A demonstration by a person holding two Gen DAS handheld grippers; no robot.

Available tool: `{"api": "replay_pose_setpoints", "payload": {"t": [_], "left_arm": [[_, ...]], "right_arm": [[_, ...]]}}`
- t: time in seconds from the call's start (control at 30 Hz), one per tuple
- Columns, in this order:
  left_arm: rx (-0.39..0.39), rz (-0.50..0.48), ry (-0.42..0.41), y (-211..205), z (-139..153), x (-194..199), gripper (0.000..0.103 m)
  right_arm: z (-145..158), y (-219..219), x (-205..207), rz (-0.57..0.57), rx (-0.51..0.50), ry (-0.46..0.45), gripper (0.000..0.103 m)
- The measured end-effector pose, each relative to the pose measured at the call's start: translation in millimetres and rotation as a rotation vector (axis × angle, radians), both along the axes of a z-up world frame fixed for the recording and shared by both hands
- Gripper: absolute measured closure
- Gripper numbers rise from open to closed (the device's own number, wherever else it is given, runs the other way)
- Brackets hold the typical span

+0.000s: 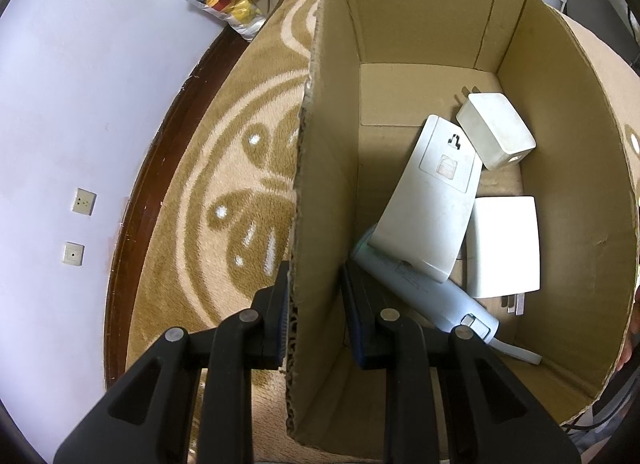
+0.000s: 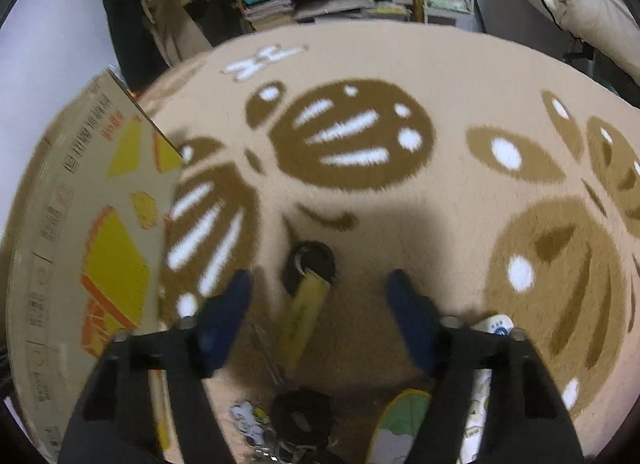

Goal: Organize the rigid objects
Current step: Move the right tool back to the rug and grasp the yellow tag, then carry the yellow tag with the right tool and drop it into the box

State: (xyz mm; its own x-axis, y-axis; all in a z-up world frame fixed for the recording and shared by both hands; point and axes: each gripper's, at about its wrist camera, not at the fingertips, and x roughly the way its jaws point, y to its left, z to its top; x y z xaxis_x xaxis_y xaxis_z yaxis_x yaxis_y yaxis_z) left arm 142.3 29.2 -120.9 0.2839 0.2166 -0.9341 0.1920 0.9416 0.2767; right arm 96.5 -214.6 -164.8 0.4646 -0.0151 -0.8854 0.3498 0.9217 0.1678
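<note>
A: What is gripped by the left hand-held gripper (image 1: pixel 314 312)?

B: The near wall of the open brown cardboard box (image 1: pixel 320 144) is clamped between its pads, one pad outside and one inside. The box is stood on the tan carpet with brown and white swirl patterns (image 1: pixel 224 168).

A: What is seen inside the box?

B: A long white curved plastic housing (image 1: pixel 430 200) is laid across a pale blue cylindrical device (image 1: pixel 428 296). A white plug adapter with metal prongs (image 1: pixel 496 130) is found beyond them near the right wall, and a flat white rectangular block (image 1: pixel 504 246) is laid just beside the housing.

A: And the right hand-held gripper (image 2: pixel 320 284)?

B: It is pointed down at the carpet with its jaws spread apart. No earlier picture is given, so only the gap can be stated. A yellow-handled tool with a round black head (image 2: pixel 308 284) is lain between the blue fingers (image 2: pixel 236 304), untouched by either. The picture is blurred, so the kind of tool cannot be told. The box's printed outer side is seen at the left, apart from the tool.
</note>
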Motion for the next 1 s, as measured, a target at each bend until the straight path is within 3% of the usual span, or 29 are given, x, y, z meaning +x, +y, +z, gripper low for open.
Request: {"api": "replay_pose_setpoints", "payload": {"t": [0.33,0.57,0.67,0.8,1.0], "left_arm": [[0.005,-0.003,-0.001,-1,0,0,0.079],[0.007,-0.004,-0.001,-1,0,-1,0.079],[0.002,0.000,0.000,-1,1,-1,0.079],[-0.004,0.002,0.001,-1,2,0,0.079],[-0.002,0.000,0.001,-2,1,-1,0.079]], "right_arm": [[2,-8,-6,-0.010,0.052,-0.015,0.051],[5,-7,-5,0.016,0.095,-0.024,0.090],[5,-2,-2,0.030,0.143,-0.031,0.098],[12,10,-1,0.059,0.083,-0.057,0.099],[23,14,-2,0.058,0.072,-0.097,0.099]]}}
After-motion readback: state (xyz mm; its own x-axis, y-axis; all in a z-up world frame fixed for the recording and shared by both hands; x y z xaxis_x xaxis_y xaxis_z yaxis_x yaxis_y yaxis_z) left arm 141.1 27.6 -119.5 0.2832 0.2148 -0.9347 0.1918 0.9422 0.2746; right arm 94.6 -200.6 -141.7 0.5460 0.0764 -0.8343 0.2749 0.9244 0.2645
